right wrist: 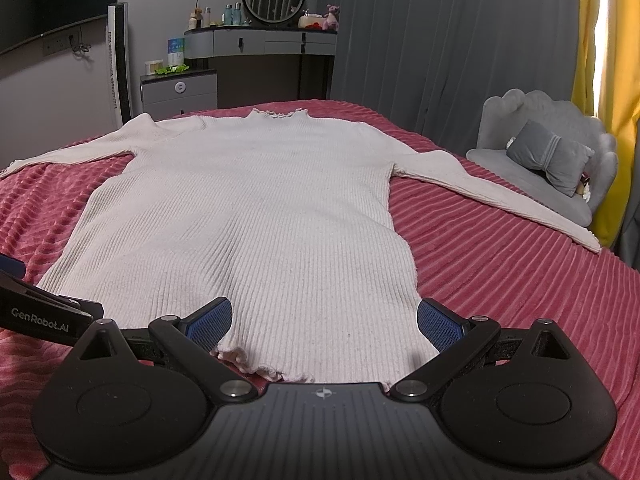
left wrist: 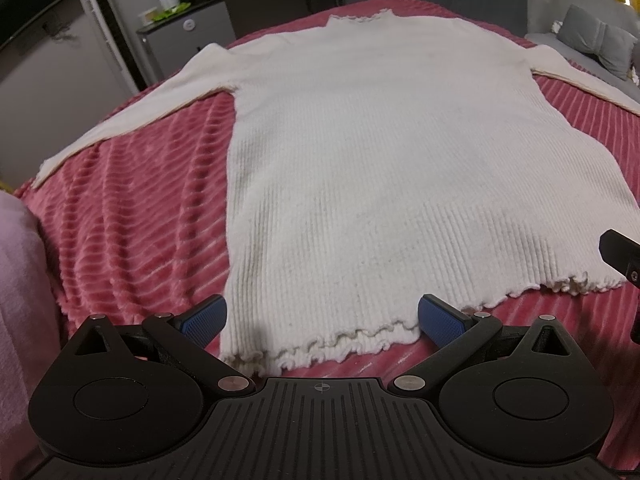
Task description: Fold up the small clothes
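Cream ribbed sweater (left wrist: pixel 360 152) lies flat on the red bedspread (left wrist: pixel 132 208), sleeves spread. Left gripper (left wrist: pixel 322 320) and right gripper (right wrist: pixel 325 320) both stand wide open at the sweater's frilled hem (left wrist: pixel 360 336), holding nothing. Risk: shallow pinches may catch only the top layer, skewing the fold.

Cream ribbed sweater (left wrist: pixel 360 152); pink-red striped blanket (left wrist: pixel 140 208); black tongs, blue pads (left wrist: pixel 204 320)
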`<state>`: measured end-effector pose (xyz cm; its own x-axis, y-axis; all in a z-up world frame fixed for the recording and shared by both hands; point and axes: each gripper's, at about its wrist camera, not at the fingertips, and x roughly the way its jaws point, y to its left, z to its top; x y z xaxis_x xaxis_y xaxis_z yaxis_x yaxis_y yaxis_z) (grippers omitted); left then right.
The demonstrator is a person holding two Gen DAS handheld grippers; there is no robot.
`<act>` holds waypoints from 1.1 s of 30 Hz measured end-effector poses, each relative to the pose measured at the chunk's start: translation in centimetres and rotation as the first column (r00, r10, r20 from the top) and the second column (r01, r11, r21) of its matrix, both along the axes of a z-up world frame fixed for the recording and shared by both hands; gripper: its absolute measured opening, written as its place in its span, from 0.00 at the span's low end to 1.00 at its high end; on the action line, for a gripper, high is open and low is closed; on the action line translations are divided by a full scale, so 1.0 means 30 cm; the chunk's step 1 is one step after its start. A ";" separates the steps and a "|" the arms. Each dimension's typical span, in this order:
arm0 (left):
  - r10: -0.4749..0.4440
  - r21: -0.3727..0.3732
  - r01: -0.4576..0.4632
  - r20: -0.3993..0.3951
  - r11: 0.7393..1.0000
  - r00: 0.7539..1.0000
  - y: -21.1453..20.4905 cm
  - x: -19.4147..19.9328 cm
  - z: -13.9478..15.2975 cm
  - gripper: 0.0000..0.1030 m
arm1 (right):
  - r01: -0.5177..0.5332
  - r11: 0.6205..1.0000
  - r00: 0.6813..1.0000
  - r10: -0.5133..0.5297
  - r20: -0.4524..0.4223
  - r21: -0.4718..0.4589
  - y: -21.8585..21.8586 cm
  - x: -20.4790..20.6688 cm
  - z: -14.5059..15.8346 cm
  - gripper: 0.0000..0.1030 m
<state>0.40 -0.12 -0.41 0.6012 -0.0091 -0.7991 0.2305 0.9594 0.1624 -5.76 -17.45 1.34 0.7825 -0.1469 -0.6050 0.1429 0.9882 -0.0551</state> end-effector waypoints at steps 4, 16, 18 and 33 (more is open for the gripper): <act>0.005 0.002 -0.005 -0.003 1.000 1.000 0.001 0.003 -0.005 1.00 | 0.000 1.000 1.000 0.000 0.015 0.006 -0.002 -0.002 0.007 0.96; 0.000 0.008 0.000 -0.005 1.000 1.000 -0.006 0.005 -0.014 1.00 | -0.005 1.000 1.000 0.005 0.030 0.009 -0.006 -0.002 0.005 0.96; 0.001 0.008 -0.001 -0.005 1.000 1.000 -0.006 0.006 -0.015 1.00 | -0.004 1.000 1.000 0.004 0.029 0.010 -0.006 -0.003 0.004 0.96; 0.008 0.013 -0.008 -0.013 1.000 1.000 -0.002 0.008 -0.022 1.00 | -0.006 1.000 0.998 0.005 0.056 0.019 -0.007 -0.007 0.010 0.96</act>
<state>0.64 -0.19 -1.06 0.5910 0.0054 -0.8066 0.2253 0.9591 0.1715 -5.96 -17.66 1.62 0.8161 -0.1316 -0.5627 0.1399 0.9898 -0.0285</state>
